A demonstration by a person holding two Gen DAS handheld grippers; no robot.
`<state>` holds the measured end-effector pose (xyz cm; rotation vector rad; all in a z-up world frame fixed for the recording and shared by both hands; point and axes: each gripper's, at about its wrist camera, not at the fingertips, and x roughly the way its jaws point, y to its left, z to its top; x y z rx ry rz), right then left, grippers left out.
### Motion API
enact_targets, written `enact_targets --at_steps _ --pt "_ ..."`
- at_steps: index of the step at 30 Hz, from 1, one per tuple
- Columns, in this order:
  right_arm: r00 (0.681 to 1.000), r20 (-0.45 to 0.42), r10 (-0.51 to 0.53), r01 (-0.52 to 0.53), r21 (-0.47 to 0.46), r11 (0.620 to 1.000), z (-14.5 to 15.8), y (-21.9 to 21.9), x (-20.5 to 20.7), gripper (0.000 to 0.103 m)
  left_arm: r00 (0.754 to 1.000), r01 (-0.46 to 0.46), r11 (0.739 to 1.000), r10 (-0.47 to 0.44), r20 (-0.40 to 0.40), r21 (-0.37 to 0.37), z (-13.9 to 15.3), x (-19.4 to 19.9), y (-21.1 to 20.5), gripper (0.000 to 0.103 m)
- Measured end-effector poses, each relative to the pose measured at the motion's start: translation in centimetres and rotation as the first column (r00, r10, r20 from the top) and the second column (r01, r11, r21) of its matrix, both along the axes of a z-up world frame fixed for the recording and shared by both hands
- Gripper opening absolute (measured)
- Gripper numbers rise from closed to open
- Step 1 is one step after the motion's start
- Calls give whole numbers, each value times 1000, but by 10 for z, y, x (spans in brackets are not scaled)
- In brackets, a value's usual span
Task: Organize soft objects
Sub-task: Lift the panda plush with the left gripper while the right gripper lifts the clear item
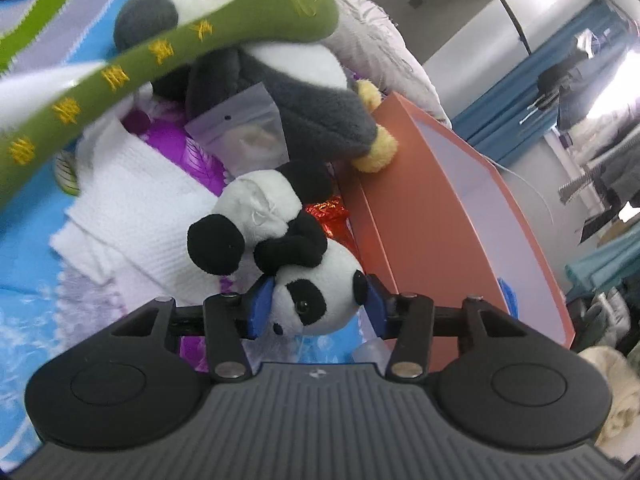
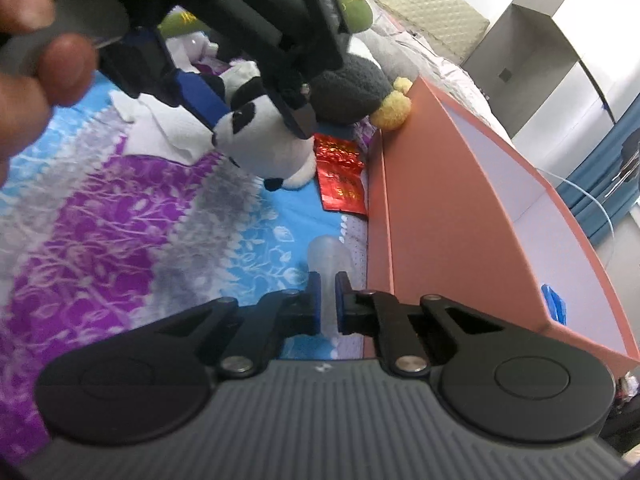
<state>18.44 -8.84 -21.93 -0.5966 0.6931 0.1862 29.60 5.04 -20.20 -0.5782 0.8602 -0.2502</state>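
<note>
Black grippers, blue pads, silver screws.

Both views are lit by bright daylight from the upper right, where the window is blown out to white. Straight edges are bent by fisheye distortion, notably the box rim. The green plush and the hand are blurred, close to the lens.
</note>
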Motion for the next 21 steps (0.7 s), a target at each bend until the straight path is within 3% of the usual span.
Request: enact_targets --at_steps 8,13,21 --pt "1000 -23 13 -10 103 995 21 -3 -29 10 1000 20 998 -20 -14 59 16 -59 12 55" --pt "992 -122 14 26 317 948 33 -17 -33 10 998 4 996 1 -68 84 10 -102 31 55" --pt "982 -173 71 -4 359 933 35 -9 -57 10 996 20 997 -13 -84 78 10 -159 56 55"
